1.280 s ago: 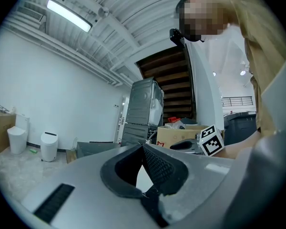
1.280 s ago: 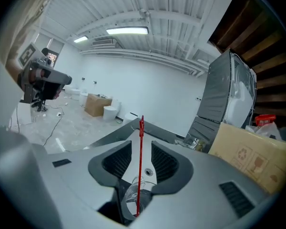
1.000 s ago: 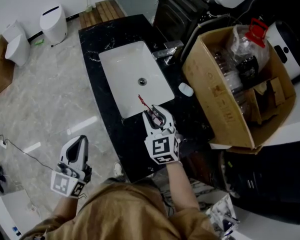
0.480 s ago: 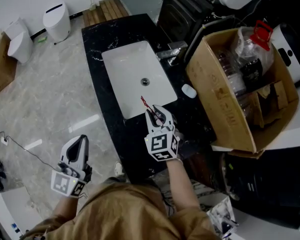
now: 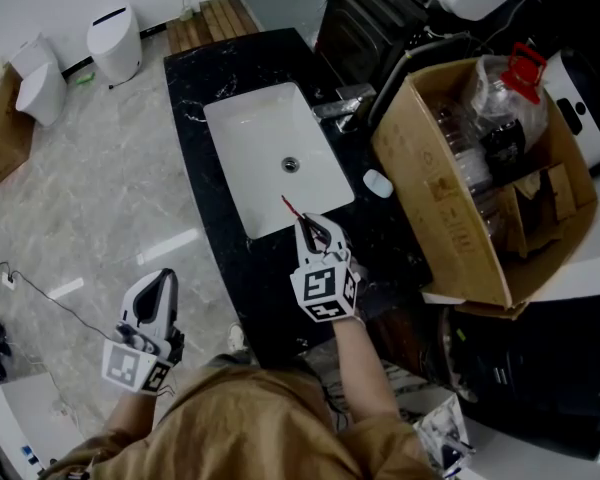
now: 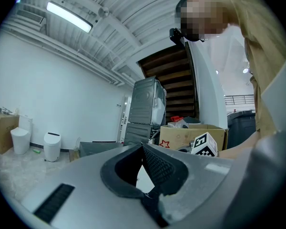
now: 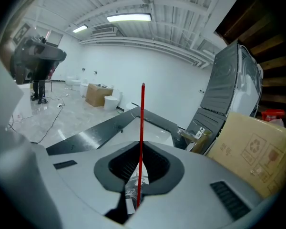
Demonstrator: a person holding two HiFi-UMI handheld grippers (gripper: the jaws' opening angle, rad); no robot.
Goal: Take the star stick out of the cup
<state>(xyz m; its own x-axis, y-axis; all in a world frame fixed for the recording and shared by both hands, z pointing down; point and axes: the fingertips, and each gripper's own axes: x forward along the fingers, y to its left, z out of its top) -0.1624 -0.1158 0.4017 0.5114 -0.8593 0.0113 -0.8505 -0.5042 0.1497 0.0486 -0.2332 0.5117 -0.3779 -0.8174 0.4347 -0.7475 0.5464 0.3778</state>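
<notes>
A: First entry?
B: Black marble counter [image 5: 195, 80]; white sink [image 5: 260, 158] set in it, faucet [image 5: 340, 101] at its right edge.
A: Further right?
B: Open cardboard box [image 5: 420, 188], red-capped bottle [image 5: 492, 96] inside. White bin [image 5: 112, 43], far left, on floor.

The cup lies out of sight under the right gripper [image 5: 305, 223], whose closing jaws have the red stick [image 7: 142, 128] between them. The right gripper view gives only a clear patch [image 7: 133, 191] low between the pads, too little to name. The stick's lower end is lost there, and its tip is too small to show a star. The cardboard box [image 7: 257, 147] runs off that view's right edge.
</notes>
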